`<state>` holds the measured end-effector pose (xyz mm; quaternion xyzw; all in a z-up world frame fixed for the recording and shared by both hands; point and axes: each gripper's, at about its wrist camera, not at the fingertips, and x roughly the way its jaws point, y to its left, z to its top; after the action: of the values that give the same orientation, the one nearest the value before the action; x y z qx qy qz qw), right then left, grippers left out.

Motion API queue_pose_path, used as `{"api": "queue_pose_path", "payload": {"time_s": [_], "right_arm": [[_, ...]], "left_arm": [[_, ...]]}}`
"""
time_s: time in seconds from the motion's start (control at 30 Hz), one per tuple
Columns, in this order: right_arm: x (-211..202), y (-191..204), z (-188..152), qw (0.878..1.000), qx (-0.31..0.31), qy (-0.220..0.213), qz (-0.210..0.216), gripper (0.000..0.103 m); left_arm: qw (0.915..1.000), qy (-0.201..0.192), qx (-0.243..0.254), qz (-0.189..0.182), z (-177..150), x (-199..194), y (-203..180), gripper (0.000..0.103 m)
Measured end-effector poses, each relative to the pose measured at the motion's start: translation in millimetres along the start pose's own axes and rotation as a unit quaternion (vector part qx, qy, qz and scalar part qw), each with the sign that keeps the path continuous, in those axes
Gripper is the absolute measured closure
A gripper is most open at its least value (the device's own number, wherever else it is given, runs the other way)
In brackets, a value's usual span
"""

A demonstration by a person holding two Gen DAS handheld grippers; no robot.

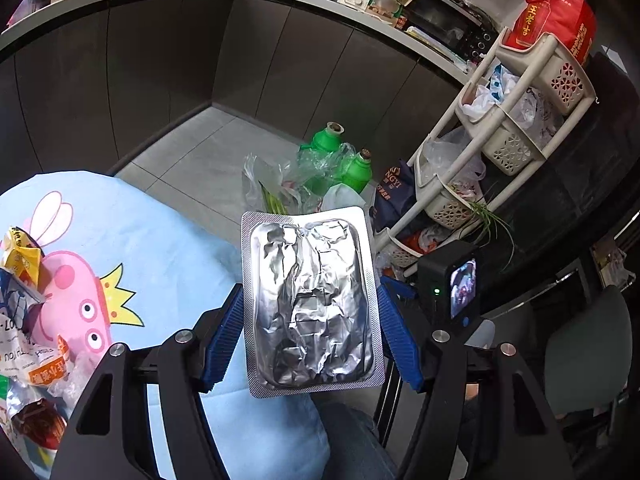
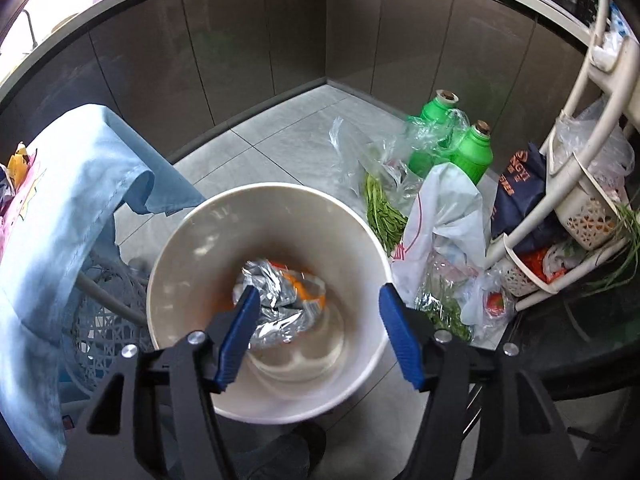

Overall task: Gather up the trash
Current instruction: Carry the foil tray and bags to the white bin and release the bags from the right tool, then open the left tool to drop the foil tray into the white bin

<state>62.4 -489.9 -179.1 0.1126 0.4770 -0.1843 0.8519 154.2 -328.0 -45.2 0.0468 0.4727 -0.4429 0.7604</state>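
My left gripper is shut on a flat silver foil blister pack, held upright by its side edges past the edge of the blue cartoon tablecloth. More wrappers lie on the cloth at the left. My right gripper is open and empty, hovering over a white bin on the floor. A crumpled silver and orange wrapper lies at the bin's bottom. The right gripper's camera body shows in the left wrist view.
Two green bottles, plastic bags and green vegetables lie on the tiled floor. A cream tiered basket rack stands at the right. Dark cabinets with a cluttered counter run behind. A grey lattice chair stands under the table.
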Motion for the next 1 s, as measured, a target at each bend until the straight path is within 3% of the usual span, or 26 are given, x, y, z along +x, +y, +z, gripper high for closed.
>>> {"api": "queue_pose_path", "payload": {"time_s": [0.13,0.5,0.53,0.6,0.63,1.0], "right_arm": [[-8,-14,-8,1.0,0.023,-0.006,0.0,0.033],[-16,-31,-23,0.999,0.042,-0.003,0.009,0.026],[-15,-31,-23,0.999,0.043,-0.003,0.012,0.023],[-14,-30,-24,0.999,0.04,-0.003,0.014,0.021],[-14,-29,-23,0.999,0.039,-0.004,0.014,0.018],[-24,-20,-18,0.999,0.031,-0.015,0.026,0.004]], "left_arm": [[0.9998,0.019,0.01,-0.005,1,23,-5,0.04],[0.997,0.07,0.034,-0.005,0,105,-15,0.039],[0.9971,0.069,0.032,-0.002,1,109,-13,0.031],[0.9979,0.059,0.025,0.007,1,111,-10,0.013],[0.9985,0.049,0.02,0.013,2,109,-9,0.01],[0.9991,0.031,0.002,0.03,9,86,-1,0.009]]}}
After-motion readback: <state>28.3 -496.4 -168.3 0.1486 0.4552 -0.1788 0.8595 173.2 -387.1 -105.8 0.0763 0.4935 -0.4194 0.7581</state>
